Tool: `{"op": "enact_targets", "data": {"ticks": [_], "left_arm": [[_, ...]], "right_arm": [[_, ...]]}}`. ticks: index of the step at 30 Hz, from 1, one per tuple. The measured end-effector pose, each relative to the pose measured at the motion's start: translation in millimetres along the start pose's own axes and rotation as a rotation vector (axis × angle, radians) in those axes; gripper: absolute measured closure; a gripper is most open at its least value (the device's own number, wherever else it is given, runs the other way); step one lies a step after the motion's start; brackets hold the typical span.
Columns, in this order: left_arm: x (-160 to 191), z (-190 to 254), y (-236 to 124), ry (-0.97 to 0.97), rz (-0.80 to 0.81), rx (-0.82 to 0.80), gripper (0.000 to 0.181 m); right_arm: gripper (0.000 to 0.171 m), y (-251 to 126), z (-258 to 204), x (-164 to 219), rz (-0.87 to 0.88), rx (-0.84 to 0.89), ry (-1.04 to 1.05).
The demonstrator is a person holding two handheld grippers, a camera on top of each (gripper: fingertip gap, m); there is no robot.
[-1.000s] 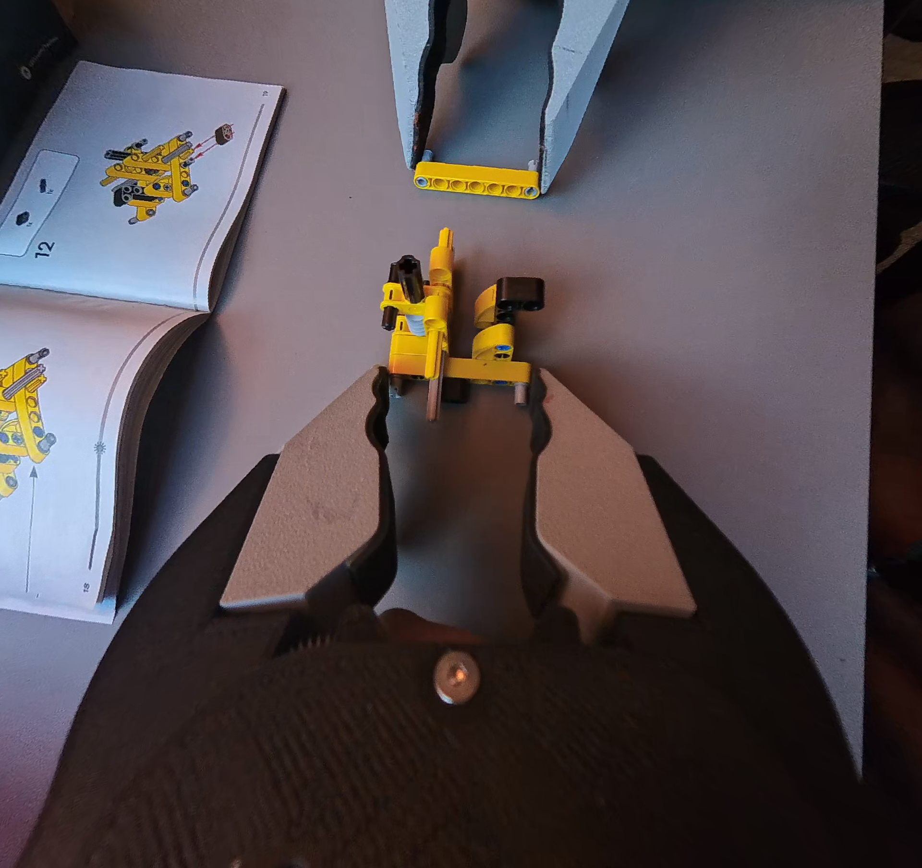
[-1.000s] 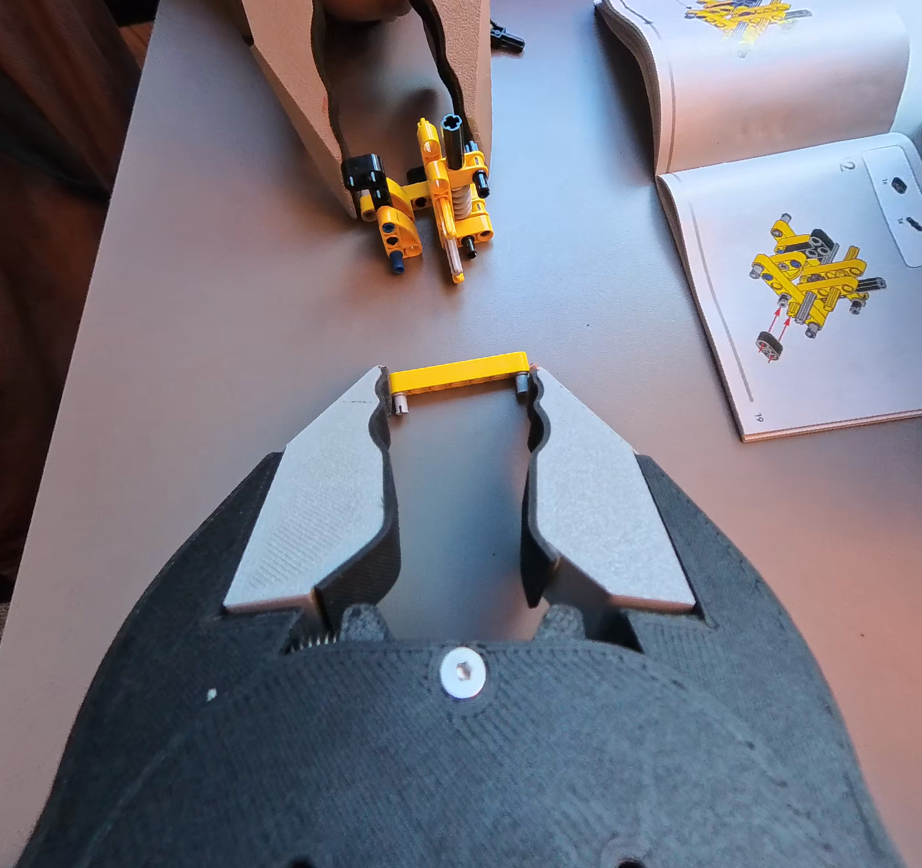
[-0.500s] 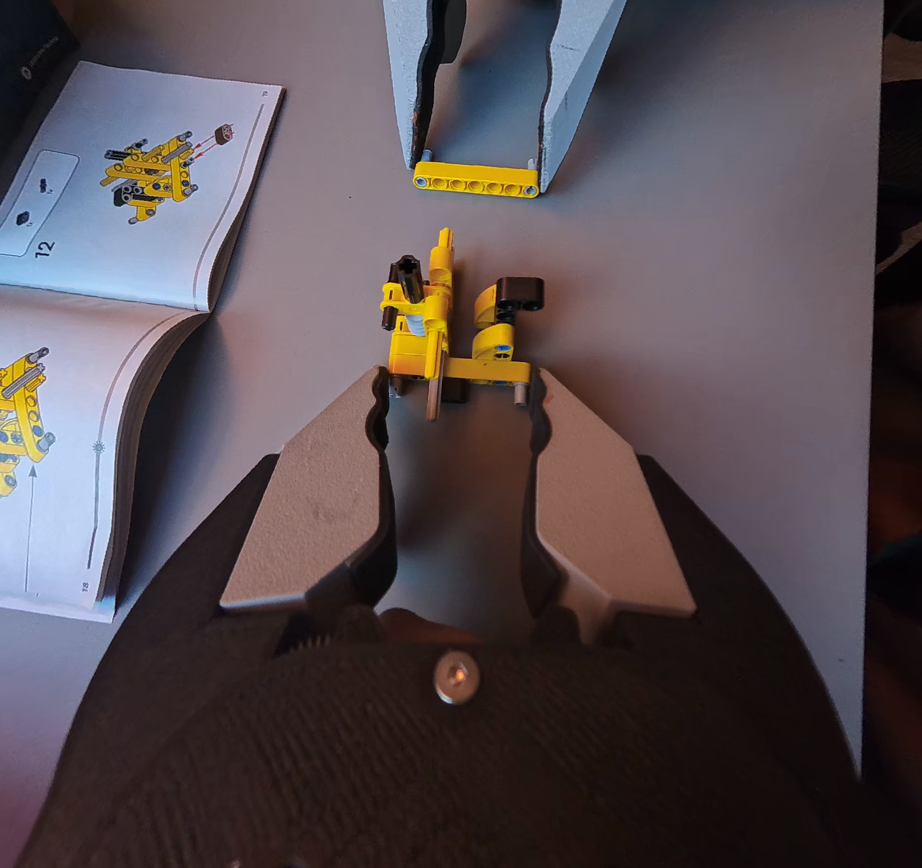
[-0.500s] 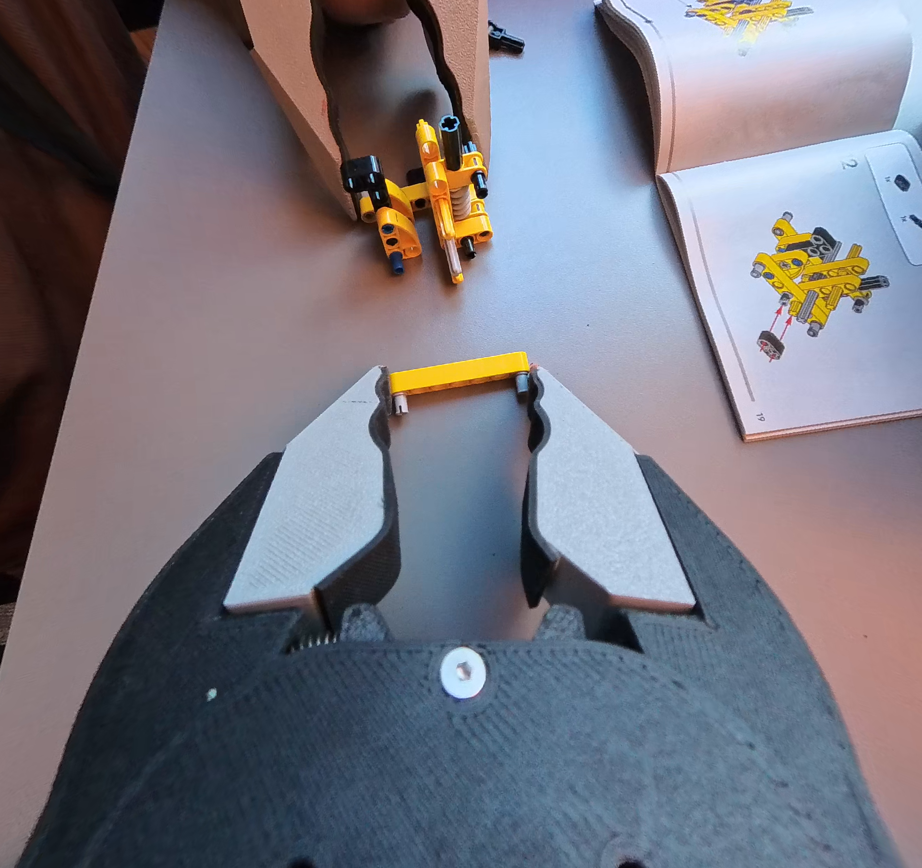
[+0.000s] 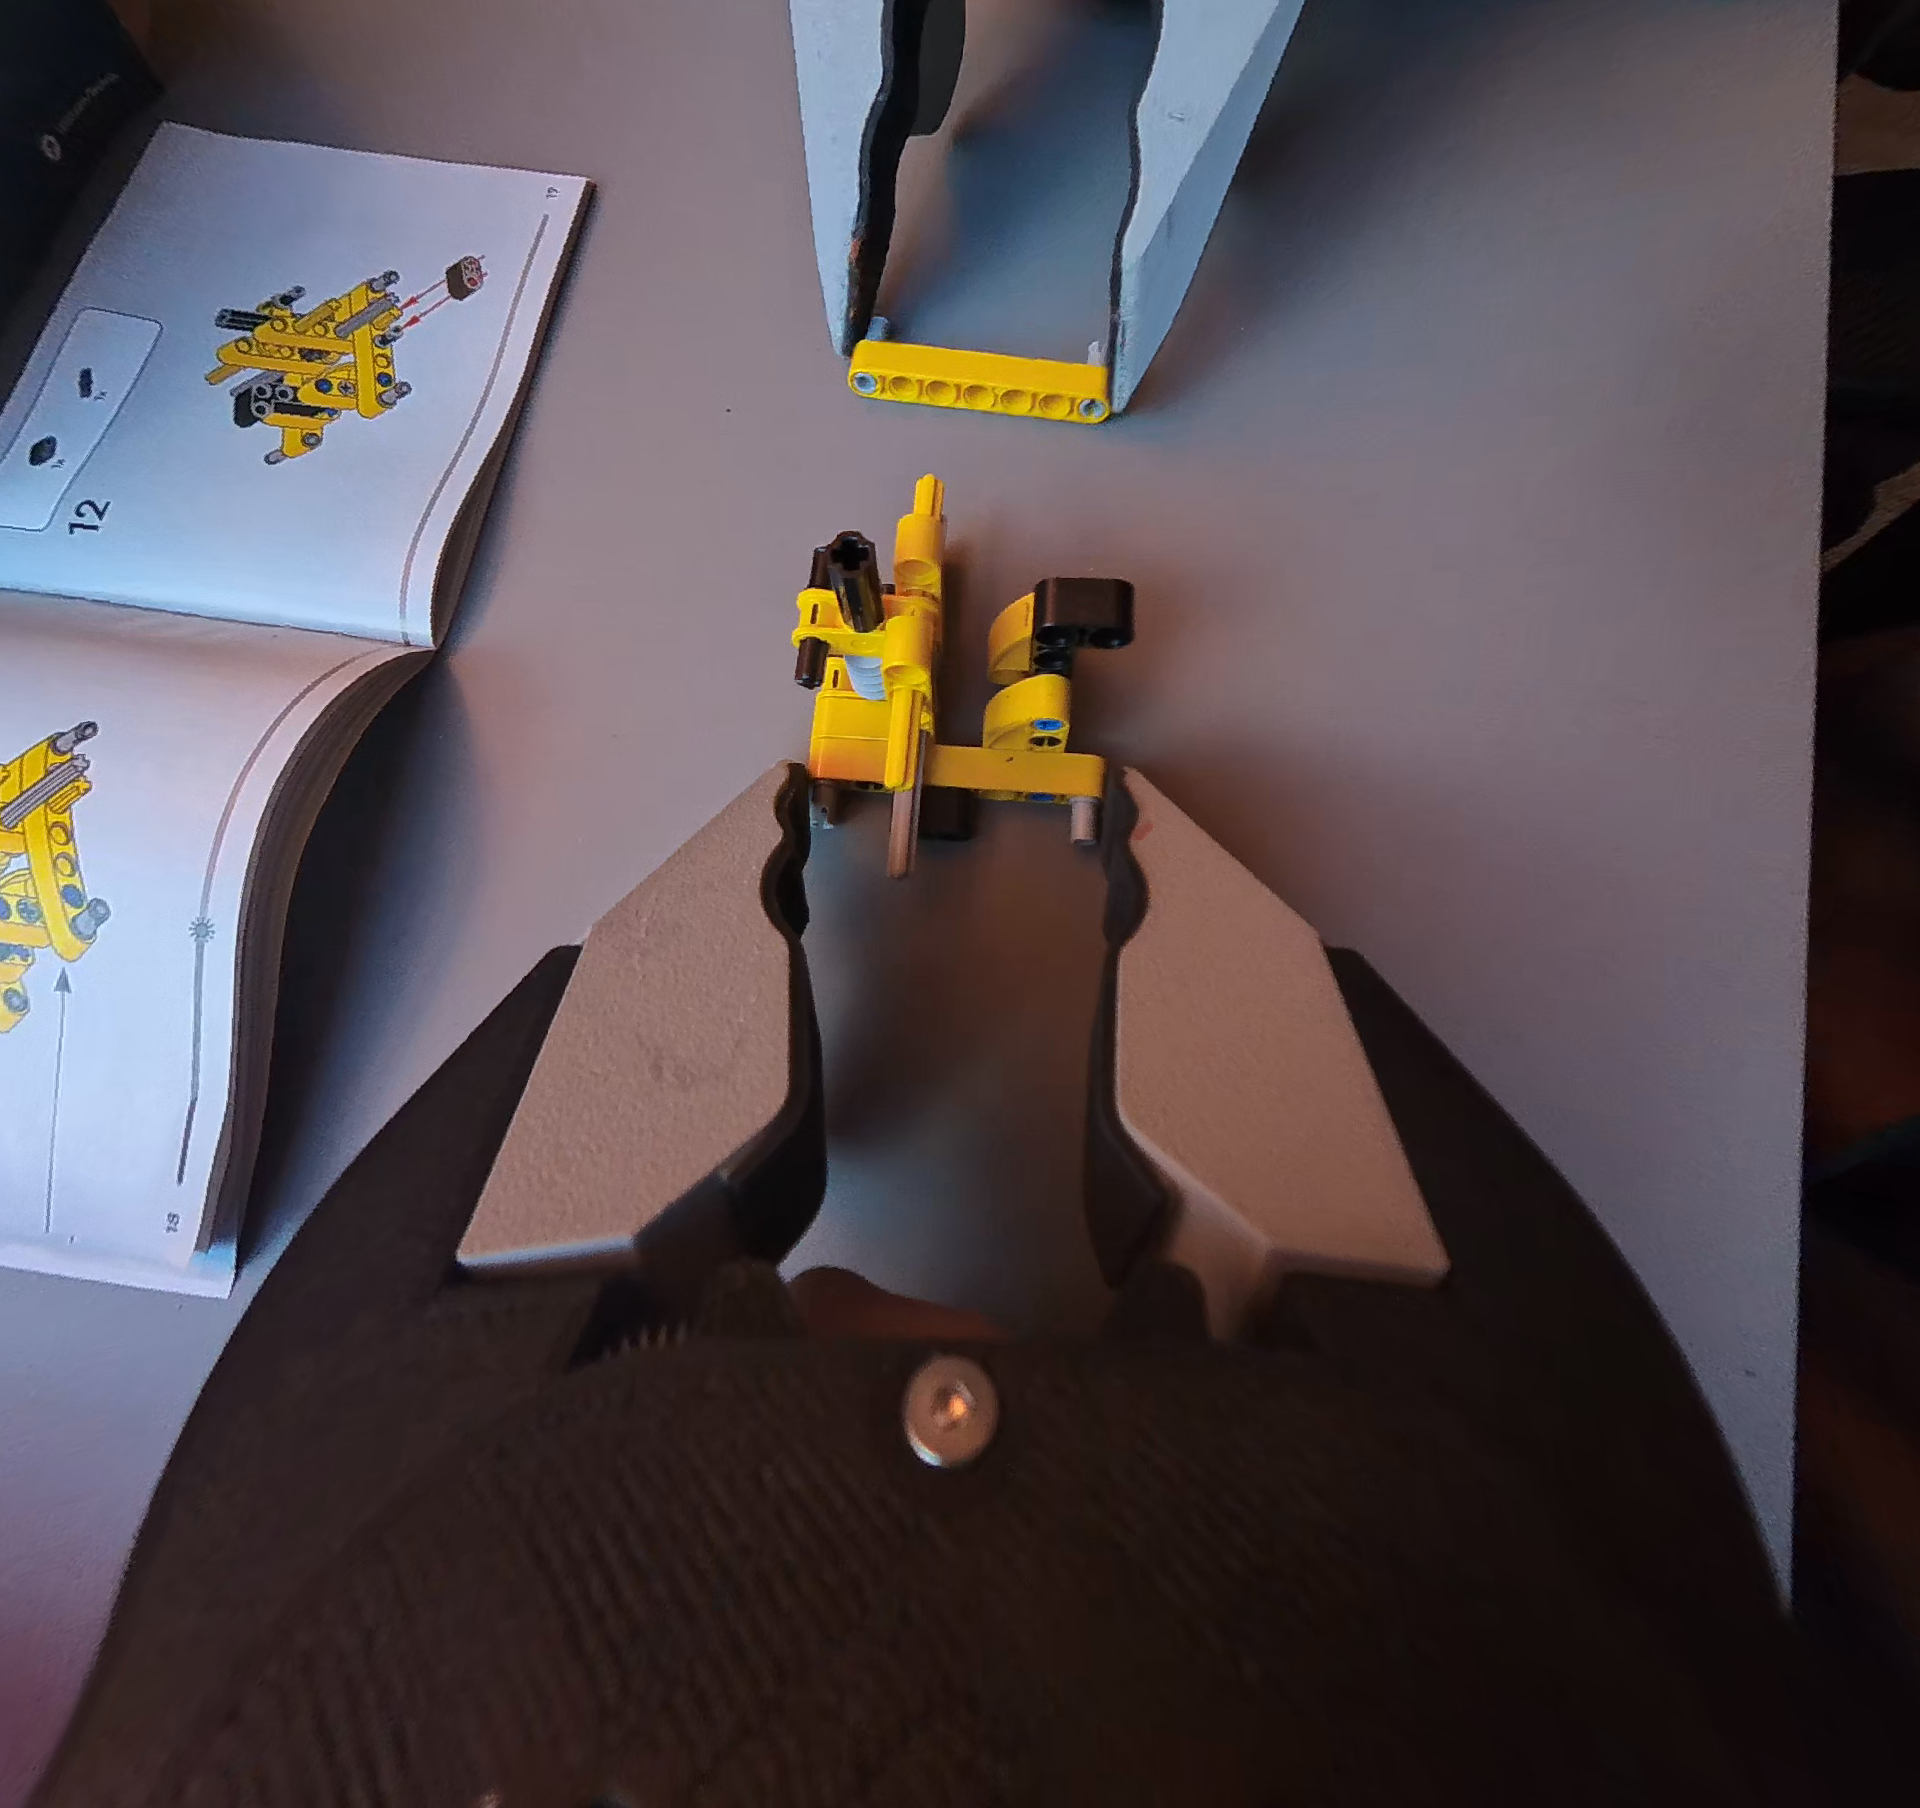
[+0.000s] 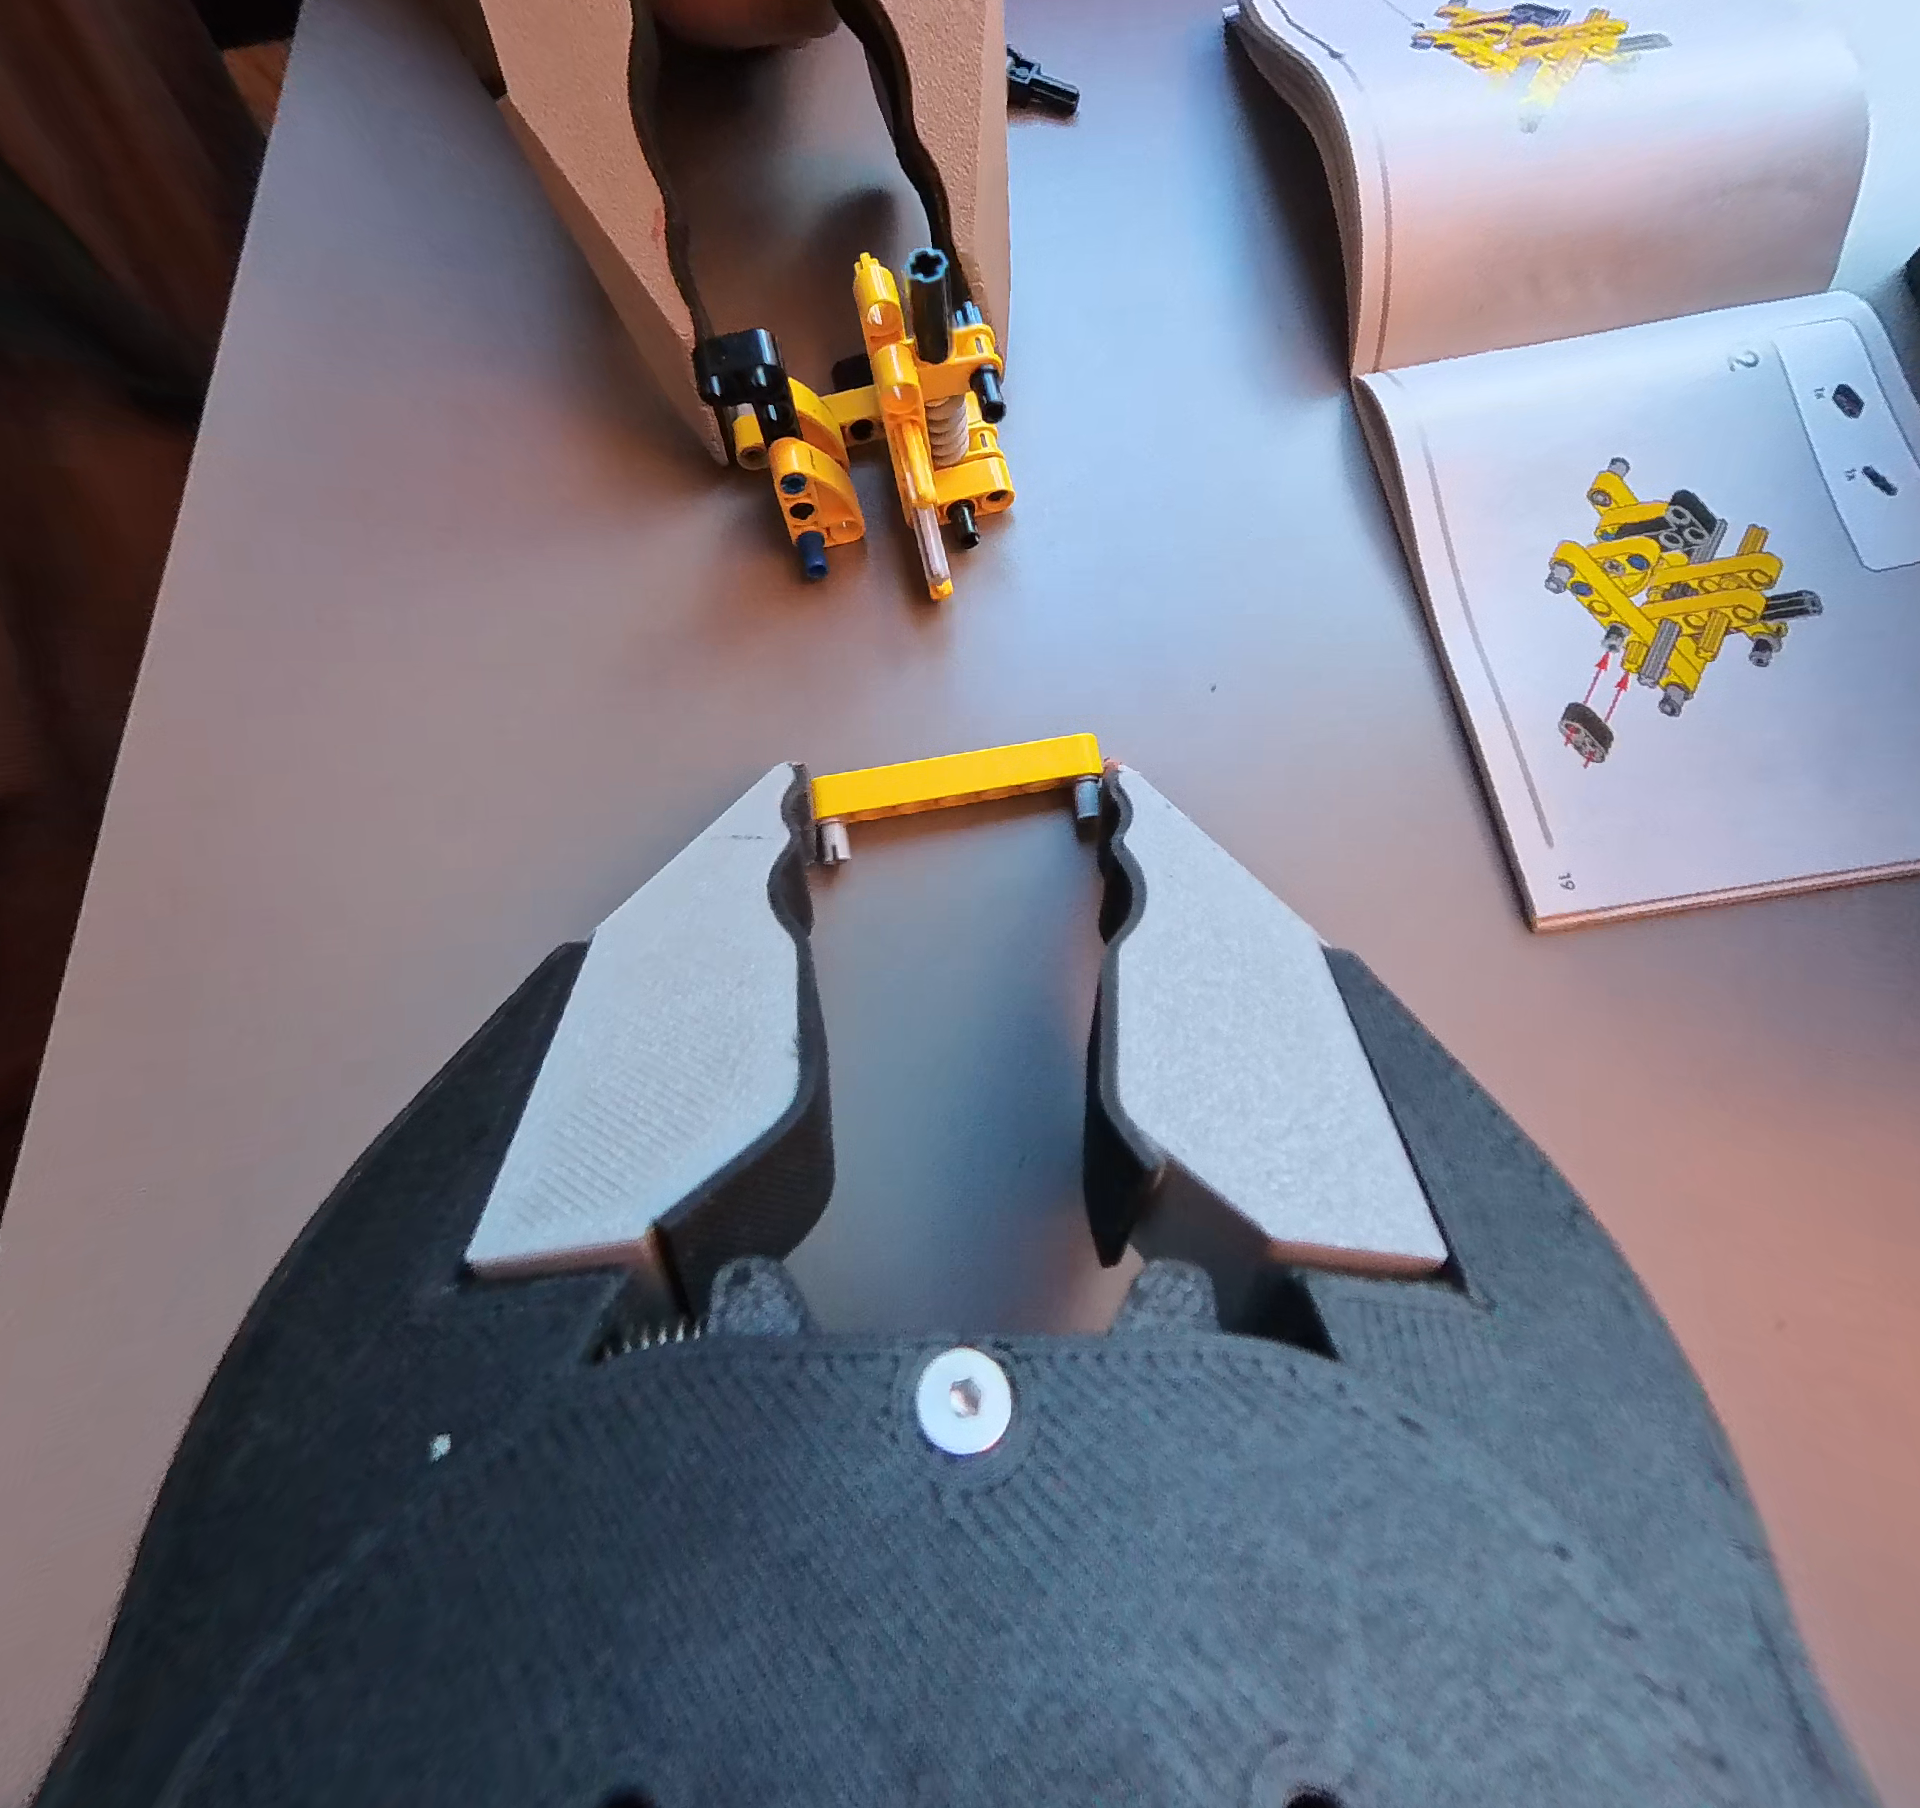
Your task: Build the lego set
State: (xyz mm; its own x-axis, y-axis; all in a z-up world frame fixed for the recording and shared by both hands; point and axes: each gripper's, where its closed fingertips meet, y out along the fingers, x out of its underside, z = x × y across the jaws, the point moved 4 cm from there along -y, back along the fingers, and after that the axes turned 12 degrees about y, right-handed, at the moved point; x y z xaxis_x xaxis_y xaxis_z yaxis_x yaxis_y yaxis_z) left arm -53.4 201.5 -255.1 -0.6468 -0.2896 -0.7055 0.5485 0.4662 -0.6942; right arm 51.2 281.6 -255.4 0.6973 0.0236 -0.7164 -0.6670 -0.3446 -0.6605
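Dim, warm-tinted light fell softly — shadows lay diffuse, edges bowed wide-angle, and the far booklet (image 6: 1579, 96) perhaps glared

I'm holding the yellow beam (image 6: 954, 773) crosswise between my right tips, a grey pin at each end. The yellow-and-black lego assembly (image 5: 940, 683) is sitting on the table (image 5: 1455, 823), its crossbar pinched at my left tips, facing the beam.

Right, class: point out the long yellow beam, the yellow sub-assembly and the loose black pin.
long yellow beam (image 6: 954, 774), right wrist view, top face.
yellow sub-assembly (image 5: 904, 672), left wrist view, central upright.
loose black pin (image 6: 1042, 85), right wrist view, its shaft.
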Motion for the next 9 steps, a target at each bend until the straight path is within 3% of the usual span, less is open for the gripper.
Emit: {"op": "enact_targets", "data": {"ticks": [9], "left_arm": [[0.0,-0.5,0.2,-0.001,0.004,0.012,0.127]], "right_arm": [[0.119,14.0,-14.9,-10.3,0.003,-0.024,-0.06]]}}
